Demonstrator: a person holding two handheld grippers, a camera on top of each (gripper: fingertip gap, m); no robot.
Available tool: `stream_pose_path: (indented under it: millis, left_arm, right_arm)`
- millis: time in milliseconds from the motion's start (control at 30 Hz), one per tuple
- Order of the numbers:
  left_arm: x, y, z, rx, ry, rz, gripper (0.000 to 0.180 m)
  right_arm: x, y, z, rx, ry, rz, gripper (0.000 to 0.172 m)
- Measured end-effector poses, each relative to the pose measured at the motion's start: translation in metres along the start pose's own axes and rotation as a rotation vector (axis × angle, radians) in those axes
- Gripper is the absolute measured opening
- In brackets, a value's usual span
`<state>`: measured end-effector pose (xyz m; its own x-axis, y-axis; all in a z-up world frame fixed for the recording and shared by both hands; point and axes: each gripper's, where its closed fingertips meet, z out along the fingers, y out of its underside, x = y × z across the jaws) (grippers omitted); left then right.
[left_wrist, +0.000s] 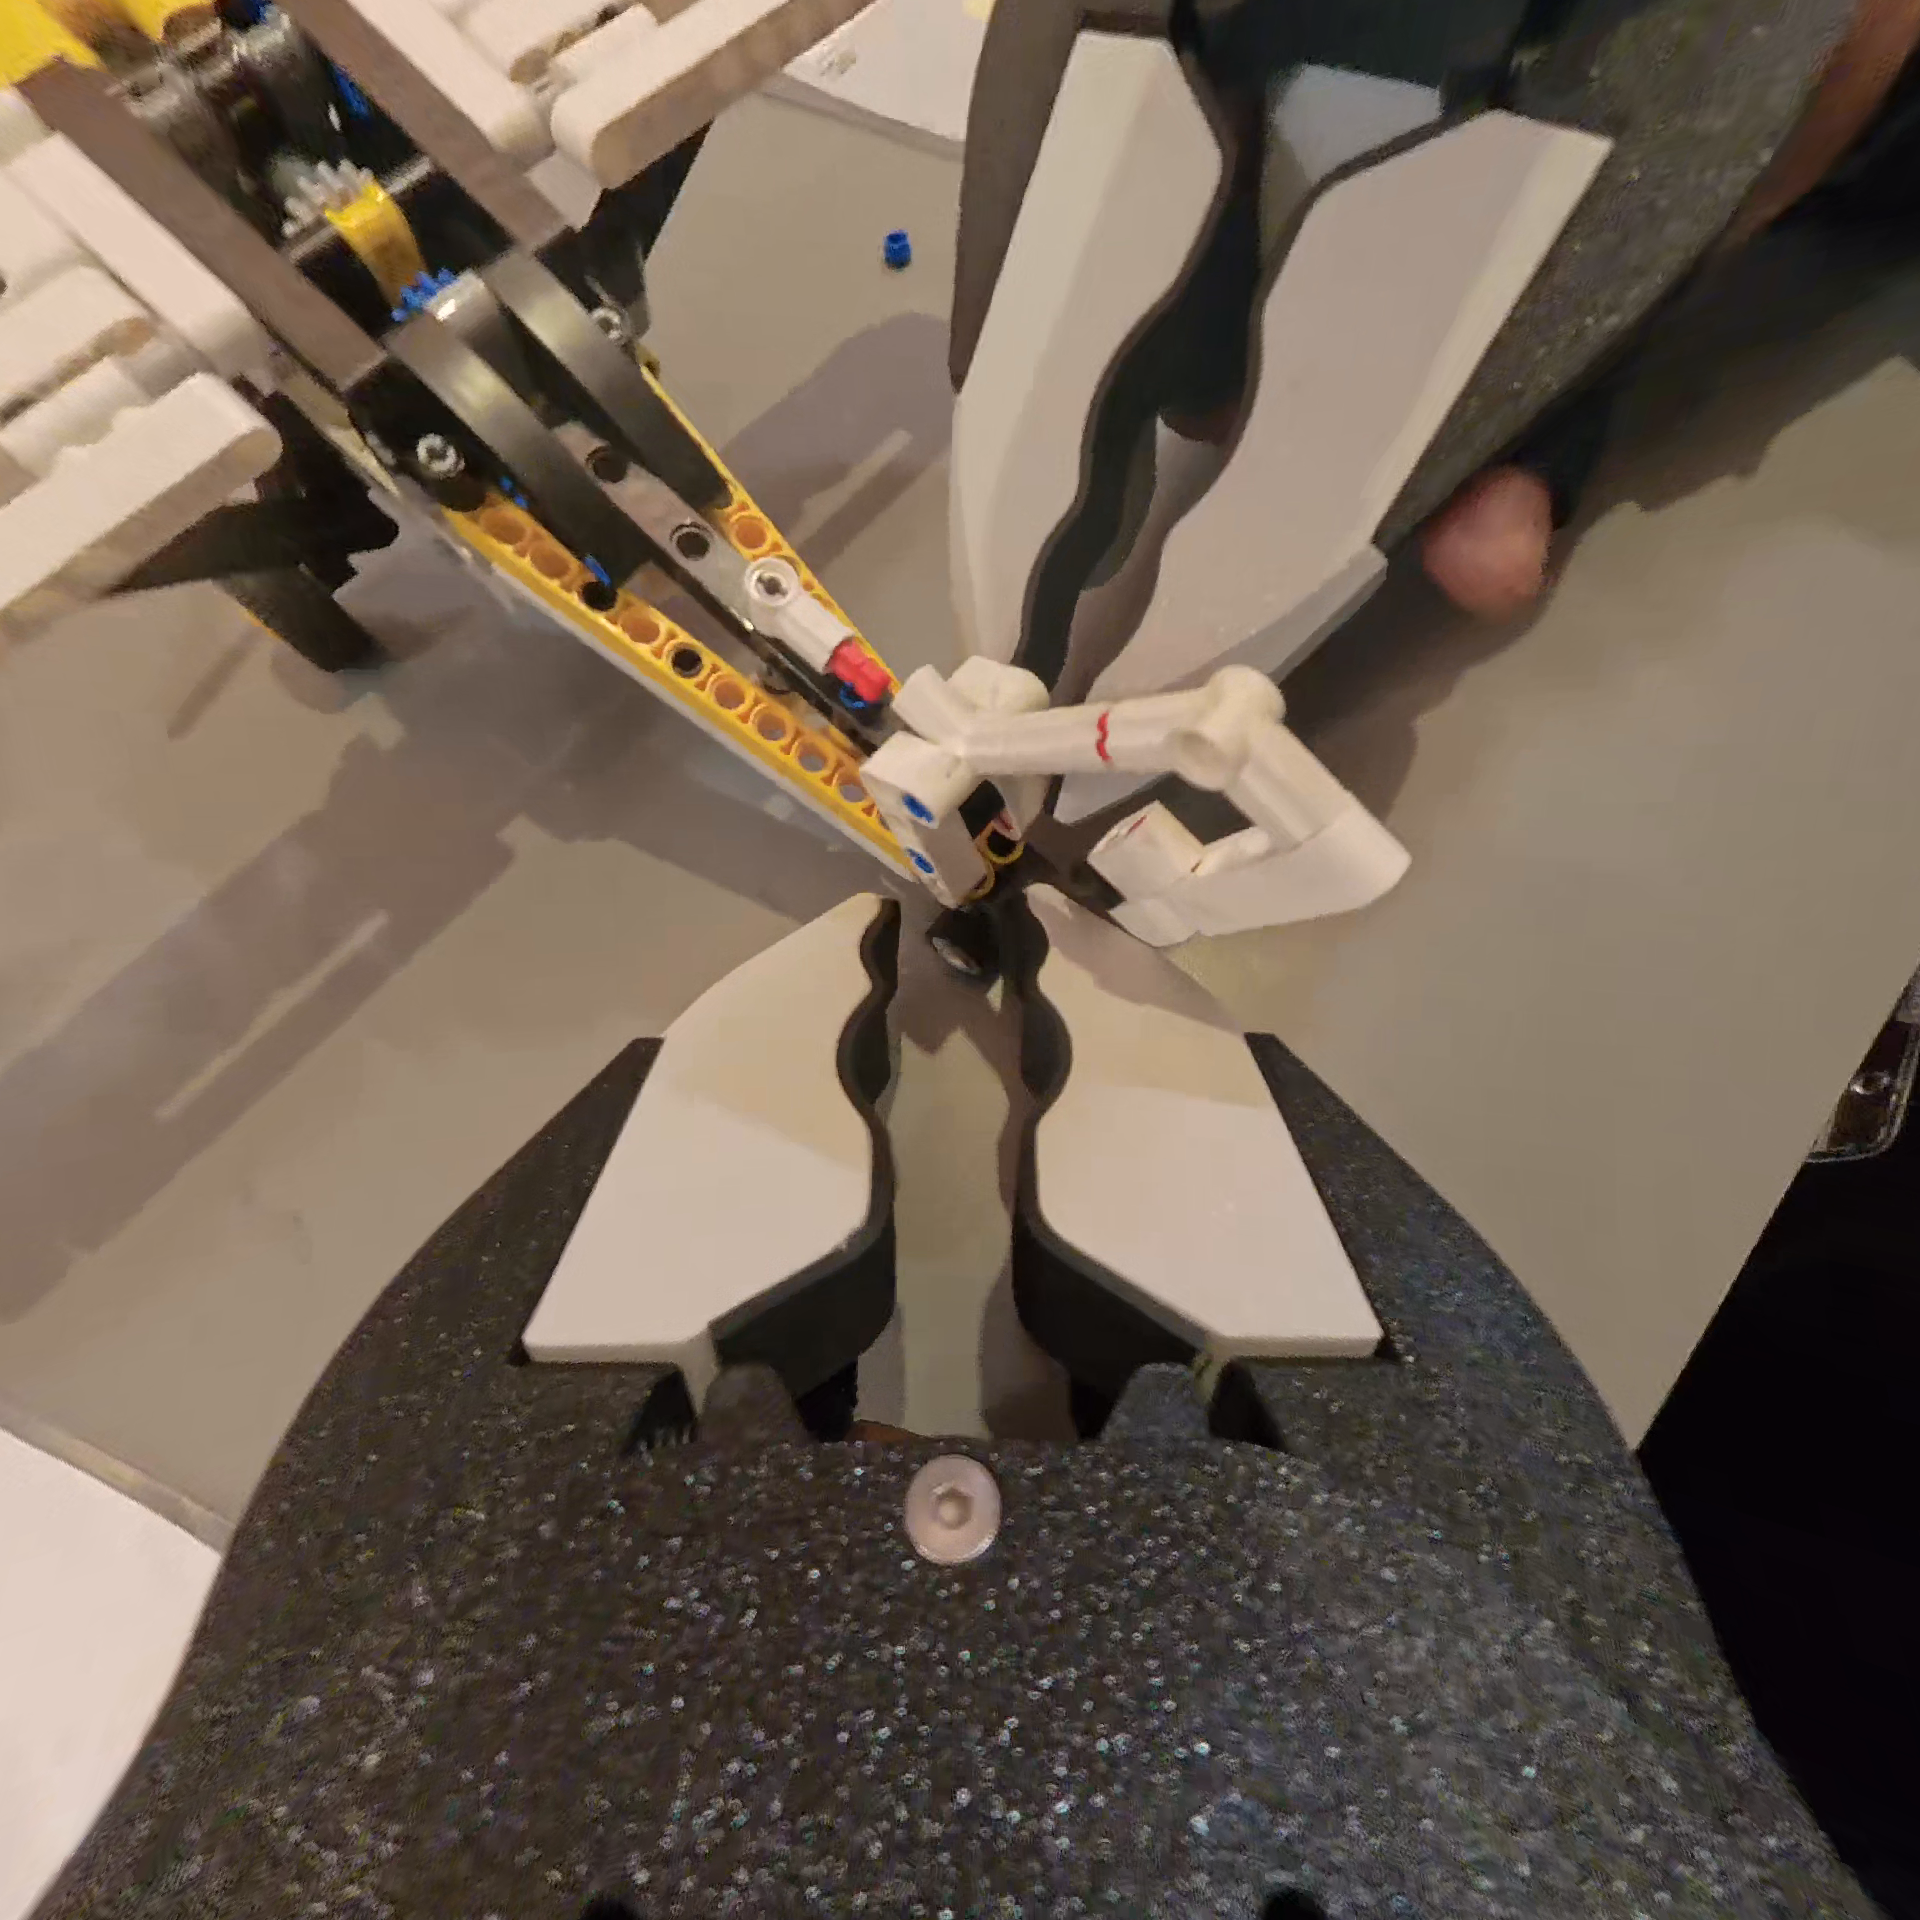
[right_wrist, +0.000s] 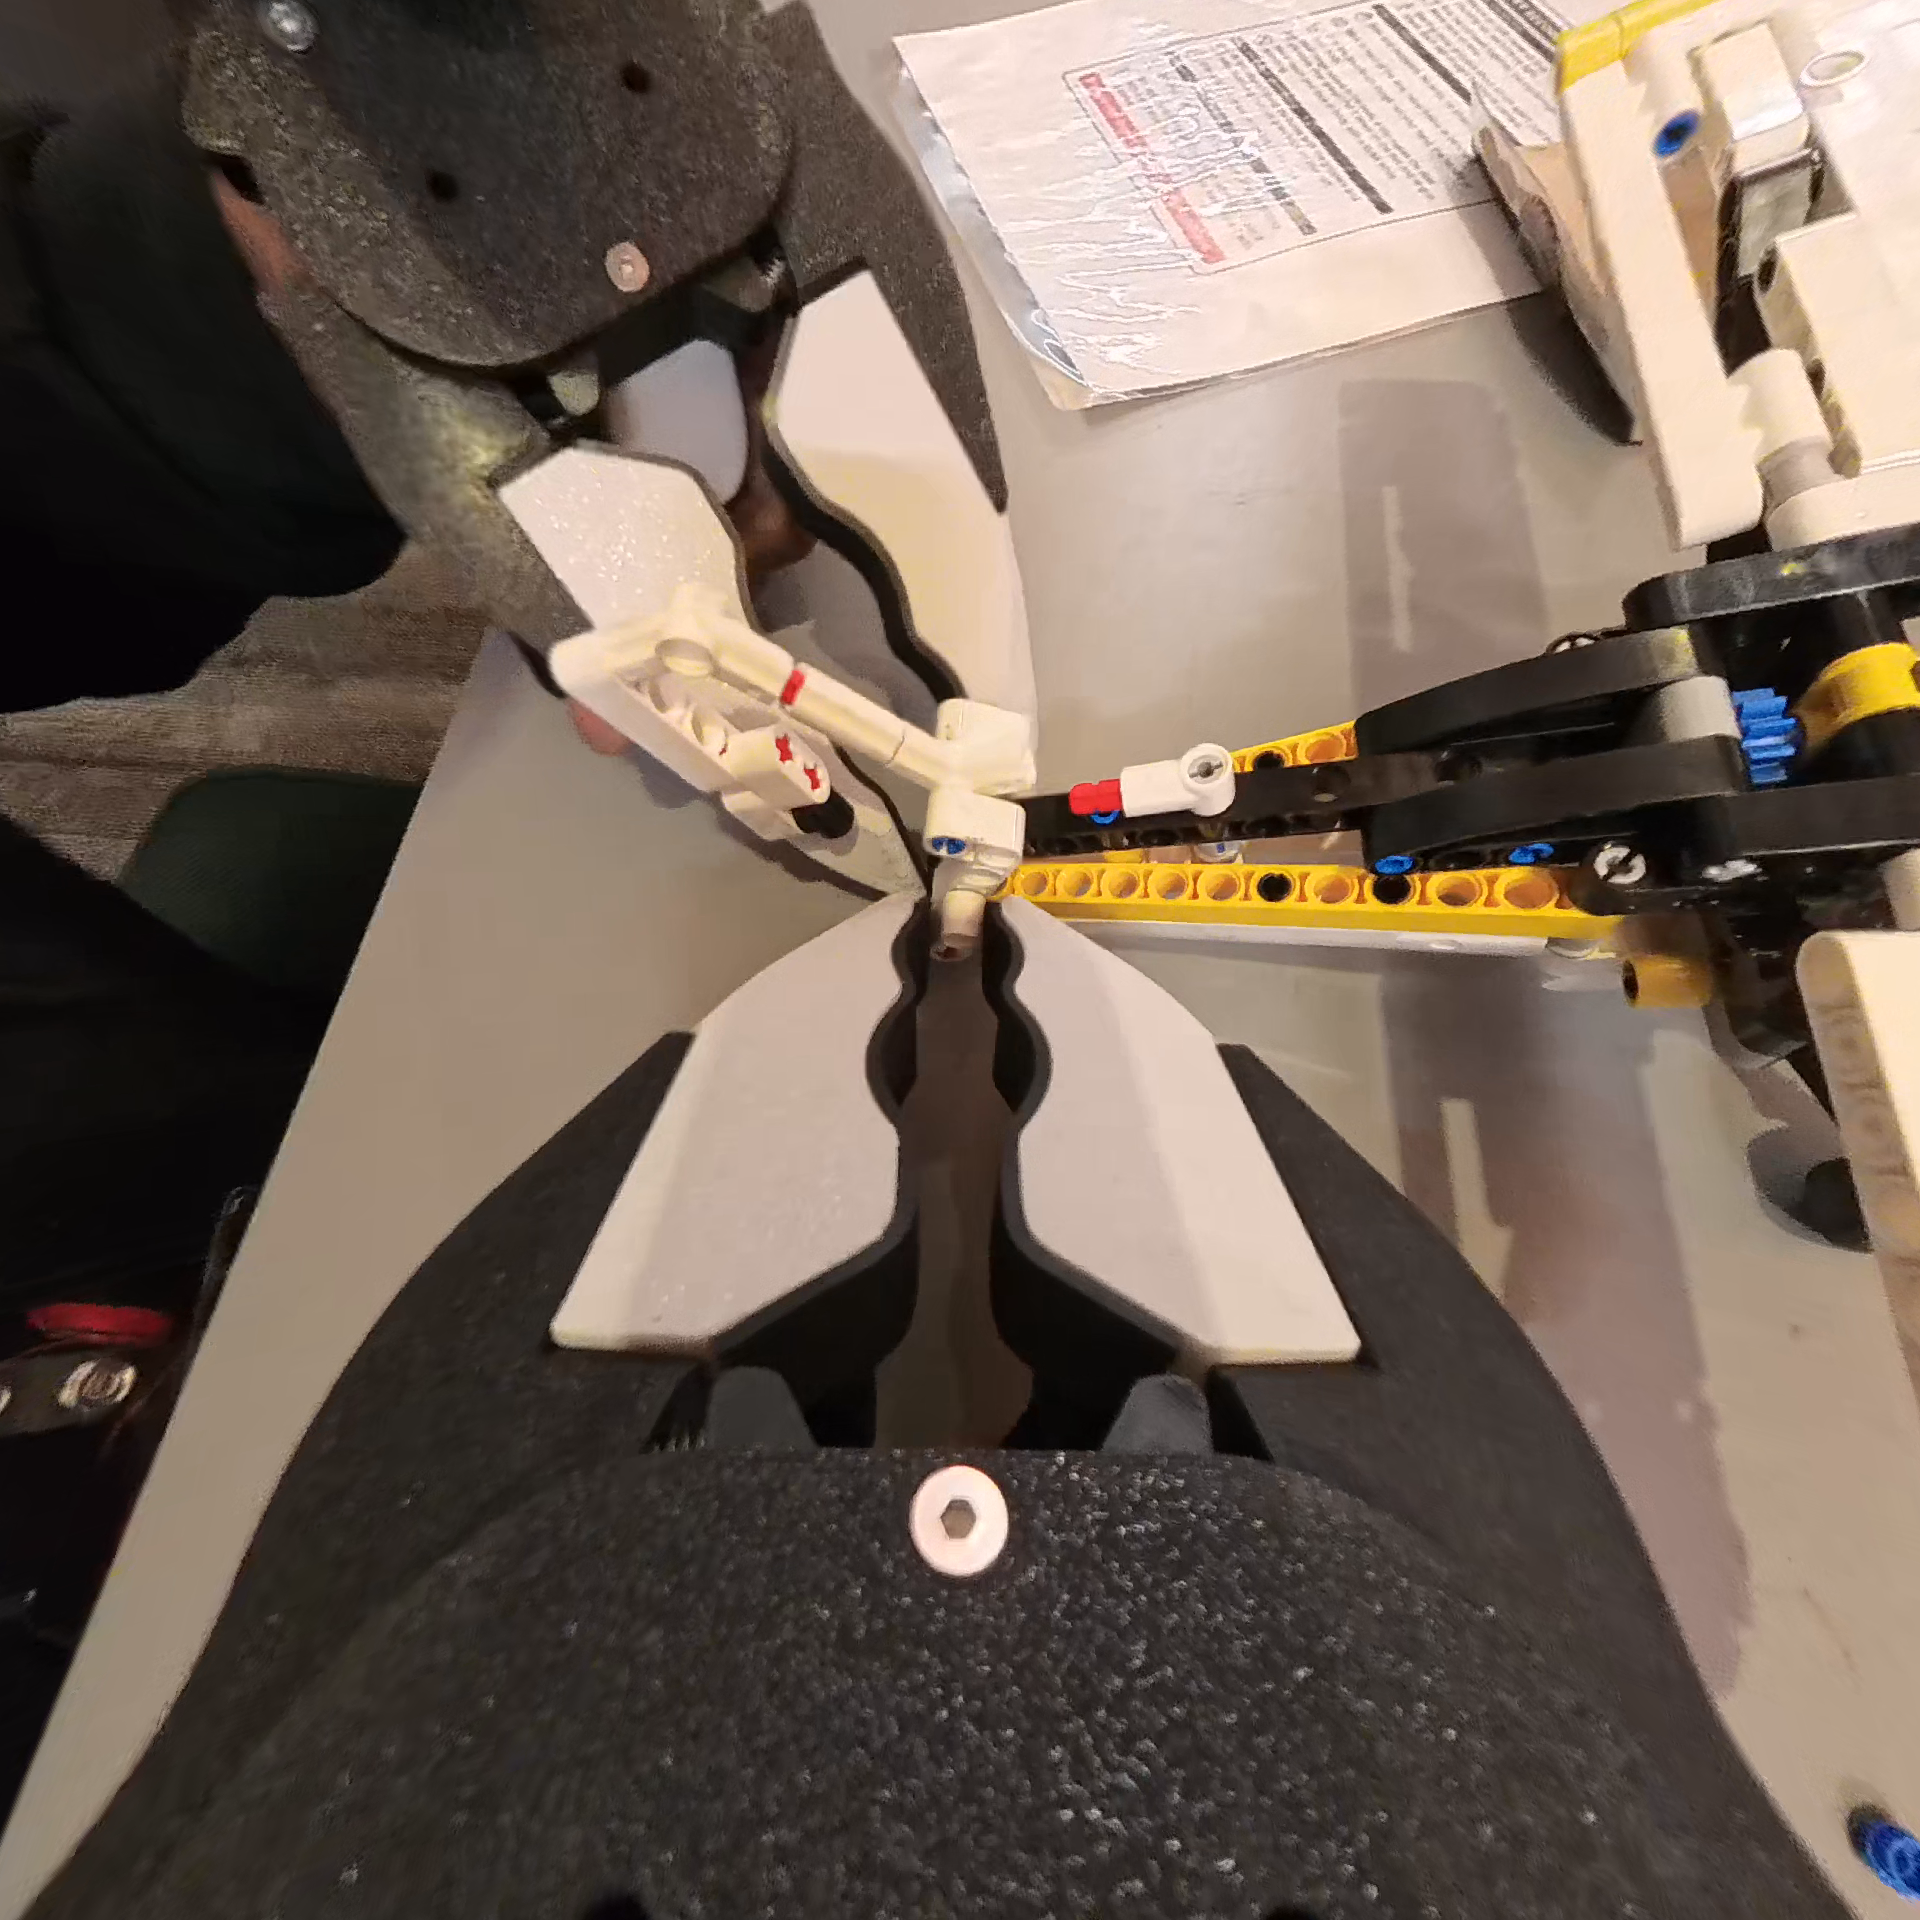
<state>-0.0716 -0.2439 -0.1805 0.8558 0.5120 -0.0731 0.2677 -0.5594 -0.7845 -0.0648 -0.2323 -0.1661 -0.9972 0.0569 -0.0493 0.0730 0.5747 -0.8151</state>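
Note:
A toy-brick machine has a yellow holed beam (left_wrist: 665, 634) (right_wrist: 1299, 888) and black arms (right_wrist: 1558, 748) that reach to where both grippers meet. A white linkage of bars (left_wrist: 1195, 738) (right_wrist: 675, 707) hangs off the beam's end at a white connector with blue pins (left_wrist: 914, 821) (right_wrist: 977, 821). My left gripper (left_wrist: 961, 920) is closed on a small black piece with a grey pin (left_wrist: 961, 951) just under that connector. My right gripper (right_wrist: 958, 920) is shut on a white stub (right_wrist: 956, 904) that sticks down from the connector. Each gripper shows in the other's view, tip to tip with it.
The machine's white body (right_wrist: 1766, 260) (left_wrist: 125, 343) stands on the grey table (right_wrist: 1299, 1143). A printed sheet in a clear bag (right_wrist: 1195, 187) lies behind. Small blue pieces lie loose (left_wrist: 896, 247) (right_wrist: 1886, 1860). The table's edge (right_wrist: 343, 1039) runs on the left. A fingertip (left_wrist: 1486, 540) grips the right tool. Left and right tips are no more than a few centimetres apart.

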Motion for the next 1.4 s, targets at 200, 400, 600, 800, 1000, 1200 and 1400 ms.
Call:
stream_pose_path:
  millis: [200, 400, 600, 800, 1000, 1200, 1400]
  left_arm:
    - [0.018, -0.033, -0.014, 0.273, 0.105, 0.211, 0.03]
    - [0.045, -0.049, -0.01, 0.389, 0.189, 0.399, 0.03]
    - [0.057, -0.05, -0.001, 0.396, 0.191, 0.52, 0.022]
    - [0.056, -0.05, 0.005, 0.409, 0.052, 0.636, 0.021]
    - [0.056, -0.051, 0.011, 0.415, -0.045, 0.733, 0.018]
    - [0.059, -0.052, 0.013, 0.41, -0.071, 0.764, 0.017]
    - [0.062, -0.052, 0.014, 0.411, -0.046, 0.758, 0.017]
  right_arm:
    - [-0.018, 0.013, -0.017, -0.011, -0.124, -0.13, 0.009]
    - [-0.027, 0.022, -0.031, 0.044, -0.137, -0.25, 0.009]
    - [-0.024, 0.022, -0.034, 0.087, -0.033, -0.444, 0.009]
    - [-0.022, 0.022, -0.035, 0.102, 0.029, -0.536, 0.008]
    - [-0.023, 0.024, -0.037, 0.089, 0.066, -0.631, 0.008]
    - [-0.025, 0.026, -0.042, 0.11, 0.087, -0.728, 0.008]
    - [-0.027, 0.028, -0.046, 0.16, 0.075, -0.717, 0.008]
